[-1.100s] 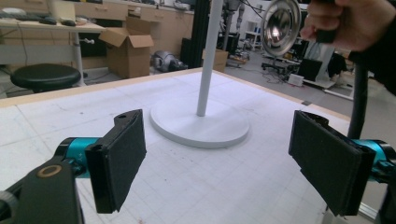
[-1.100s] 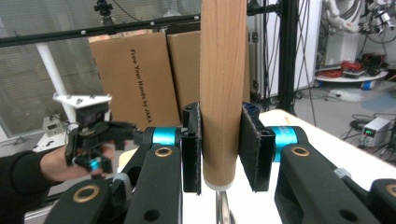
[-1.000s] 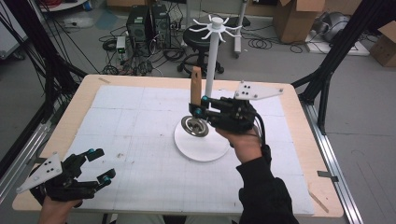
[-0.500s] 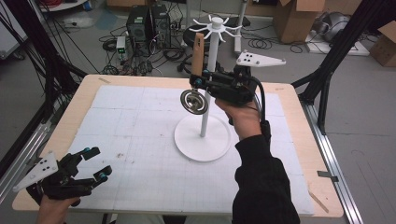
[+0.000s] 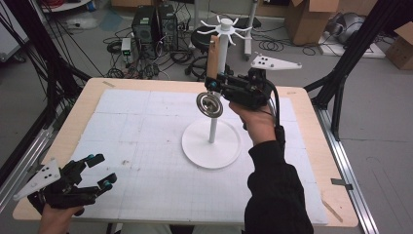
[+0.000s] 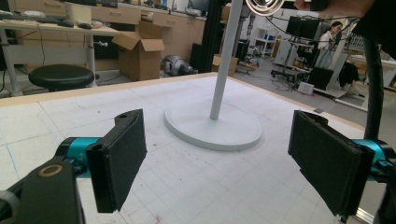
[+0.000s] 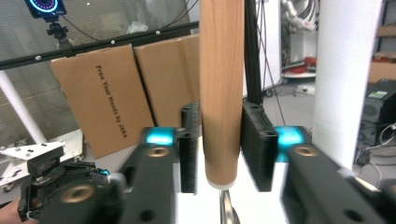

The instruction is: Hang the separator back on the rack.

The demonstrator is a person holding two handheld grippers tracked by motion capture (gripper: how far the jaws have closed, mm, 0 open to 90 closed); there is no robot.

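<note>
a person's right tool (image 5: 214,84) holds a strainer-like utensil by its wooden handle (image 5: 212,56) high above the desk (image 5: 146,122), just beside the white pole (image 5: 220,63) of a hanging stand; the handle stands upright and the round metal head (image 5: 209,105) hangs below the tool, in front of the pole as the high view has it. in the right gripper view the handle (image 7: 221,88) rises between the two black pads (image 7: 256,144), which have just been opening: the right one looks to lie against the wood while a thin gap shows at the left, so whether the grip is still firm cannot be told. the pole (image 7: 344,79) rises at the right of that view, close beside the handle. the stand's round white base (image 5: 211,144) rests on the gridded mat near the middle of the desk, and its crown of white hooks (image 5: 225,28) spreads at the top, above the handle's upper end. the left tool (image 5: 92,178) rests low at the near left corner of the desk, well apart from the stand, its jaws spread wide with nothing between them. in the left gripper view the base (image 6: 212,126) lies ahead between the wide-set pads (image 6: 122,154), and the metal head (image 6: 264,4) shows at the top edge.
</note>
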